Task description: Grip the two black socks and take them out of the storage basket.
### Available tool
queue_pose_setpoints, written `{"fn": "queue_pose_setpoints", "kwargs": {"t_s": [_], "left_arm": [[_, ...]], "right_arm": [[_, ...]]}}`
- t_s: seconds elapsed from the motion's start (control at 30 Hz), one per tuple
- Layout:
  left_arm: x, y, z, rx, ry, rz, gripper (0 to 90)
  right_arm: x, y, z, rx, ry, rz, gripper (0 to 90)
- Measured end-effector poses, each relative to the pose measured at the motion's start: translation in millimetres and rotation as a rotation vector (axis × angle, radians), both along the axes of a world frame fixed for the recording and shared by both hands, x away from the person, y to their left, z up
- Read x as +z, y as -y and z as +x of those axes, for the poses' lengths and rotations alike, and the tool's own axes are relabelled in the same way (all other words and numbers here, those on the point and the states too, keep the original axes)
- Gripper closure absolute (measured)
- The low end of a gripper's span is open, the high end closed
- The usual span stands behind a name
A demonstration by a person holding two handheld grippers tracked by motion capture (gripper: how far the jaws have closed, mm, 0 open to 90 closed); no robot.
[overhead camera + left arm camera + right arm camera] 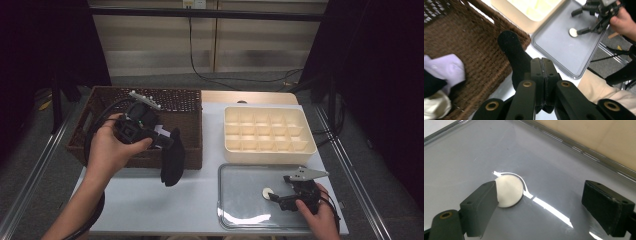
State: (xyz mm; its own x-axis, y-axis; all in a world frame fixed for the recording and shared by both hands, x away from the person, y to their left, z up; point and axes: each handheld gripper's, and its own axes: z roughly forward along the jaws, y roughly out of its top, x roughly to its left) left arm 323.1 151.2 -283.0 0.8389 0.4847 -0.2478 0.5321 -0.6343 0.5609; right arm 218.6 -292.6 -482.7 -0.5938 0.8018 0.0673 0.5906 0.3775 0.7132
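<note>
Hanging from the left gripper (167, 141), a black sock (172, 159) droops over the front wall of the wicker basket (190, 107), at about 9 o'clock on the table (150, 200) in the high view. Its jaws are pressed together on the sock's upper end; in the left gripper view the pads meet with black cloth pinched between them and the toe (510, 43) pointing toward 12 o'clock, across the basket rim. Inside the basket, at 9 o'clock in that view, lies a pale lilac cloth (445, 68) beside something cream and something dark.

At 5 o'clock on the table sits a grey metal tray (240, 210), and the right gripper (276, 196) rests low over it with its jaws spread wide, holding nothing. A small white disc (509, 190) lies flat on the tray; in the right gripper view the left jaw's tip overlaps the disc's edge at 8 o'clock, while the other jaw stands well apart at 3 o'clock. Whether that tip touches the disc cannot be told.

A cream compartment box (267, 132) stands at 2 o'clock, just beyond the tray.
</note>
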Motion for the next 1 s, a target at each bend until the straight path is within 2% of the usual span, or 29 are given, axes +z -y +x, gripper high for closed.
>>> {"fn": "queue_pose_setpoints", "kwargs": {"t_s": [0.27, 0.33, 0.4, 0.47, 0.63, 0.7, 0.9, 0.97, 1.0], "left_arm": [[-24.9, 8.5, -4.0, -0.019, -0.041, 0.029, 88.8], [-29.1, 9.0, -3.8, -0.015, -0.044, 0.024, 87.4], [-30.8, 8.8, -2.1, -0.003, -0.029, 0.042, 78.7], [-31.2, 7.6, 0.4, 0.021, -0.033, 0.039, 68.0], [-29.5, 3.9, 8.7, 0.044, 0.004, 0.051, 64.7], [-30.2, 1.8, 13.5, 0.081, 0.023, 0.066, 62.5], [-37.4, -7.0, 30.7, 0.135, 0.028, 0.07, 57.1], [-39.4, -9.8, 37.0, 0.149, 0.046, 0.094, 56.1], [-40.6, -11.6, 40.3, 0.159, 0.051, 0.091, 54.7]], "right_arm": [[0.1, 0.0, 0.0, -0.002, 0.001, -0.004, 12.7], [0.1, 0.0, 0.0, -0.002, 0.001, -0.003, 12.7], [0.1, 0.0, 0.1, -0.002, 0.001, -0.003, 12.7], [0.1, 0.0, 0.1, -0.002, 0.001, -0.003, 12.7], [0.2, 0.1, 0.1, -0.001, 0.0, -0.004, 12.7], [0.2, 0.1, 0.1, -0.001, 0.0, -0.004, 12.7], [0.1, 0.0, 0.0, -0.002, 0.001, -0.004, 12.6], [0.1, 0.0, 0.1, -0.002, 0.001, -0.004, 12.7], [0.1, 0.0, 0.1, 0.0, 0.001, -0.003, 12.7]]}}
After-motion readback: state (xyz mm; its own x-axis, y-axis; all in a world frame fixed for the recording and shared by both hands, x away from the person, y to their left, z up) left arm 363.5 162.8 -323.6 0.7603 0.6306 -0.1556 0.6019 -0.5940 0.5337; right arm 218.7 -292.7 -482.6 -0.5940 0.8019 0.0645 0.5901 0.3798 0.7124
